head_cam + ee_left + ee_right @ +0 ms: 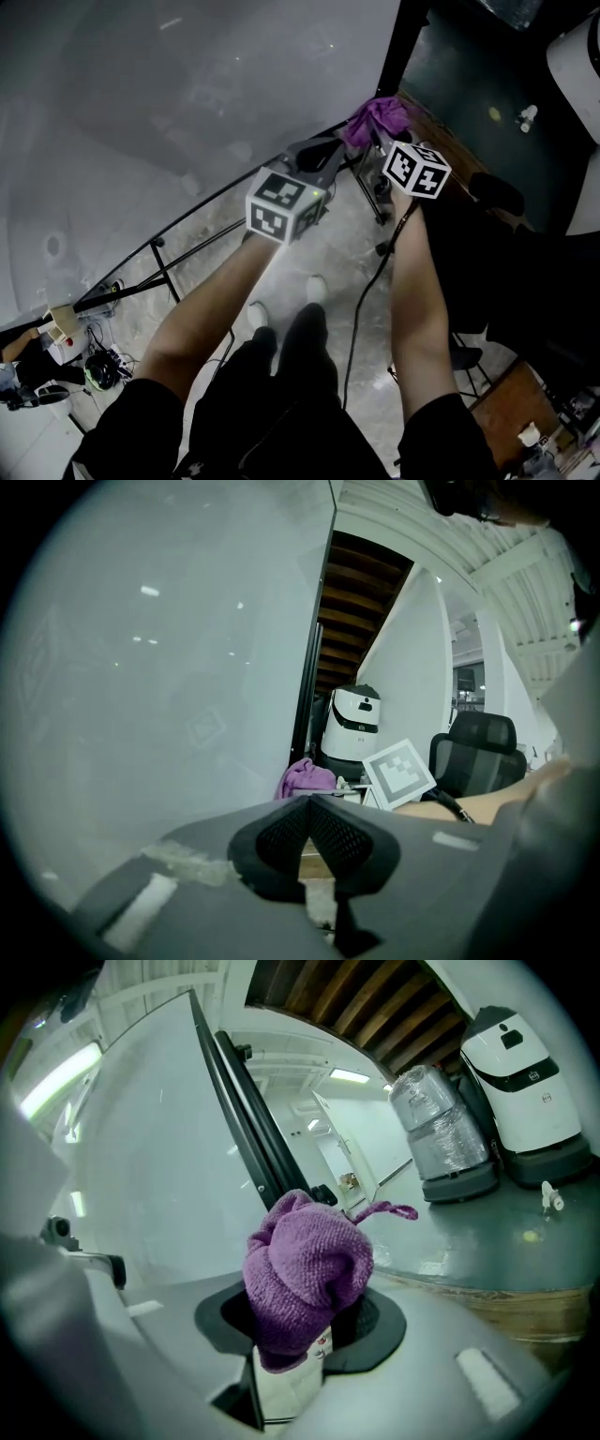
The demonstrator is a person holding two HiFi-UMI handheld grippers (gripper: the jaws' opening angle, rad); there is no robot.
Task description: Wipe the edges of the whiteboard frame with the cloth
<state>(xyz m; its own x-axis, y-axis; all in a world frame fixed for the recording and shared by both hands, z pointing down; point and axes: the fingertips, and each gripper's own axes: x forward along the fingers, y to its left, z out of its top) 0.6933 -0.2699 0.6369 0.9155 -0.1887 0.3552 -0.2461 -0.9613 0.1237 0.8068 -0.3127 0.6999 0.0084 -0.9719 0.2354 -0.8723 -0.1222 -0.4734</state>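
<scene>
Tightly bunched, the purple terry cloth (305,1274) sits clamped in the jaws of the right gripper (302,1340), close to the right-hand edge of the whiteboard's black metal frame (246,1115); contact cannot be made out. Alongside, the left gripper (307,810) has its jaws pressed together on nothing. Past the frame, a wood-edged grey surface (487,1269) carries a white-and-black machine (520,1054); a black office chair (480,747) stands nearby.

The cloth (305,1279) is purple, the whiteboard (187,94) pale grey with a black frame (398,47), the cubes (281,206) (415,171) carry black-and-white square markers, and the left gripper (307,808) is grey with black, dotted pads (349,836).
</scene>
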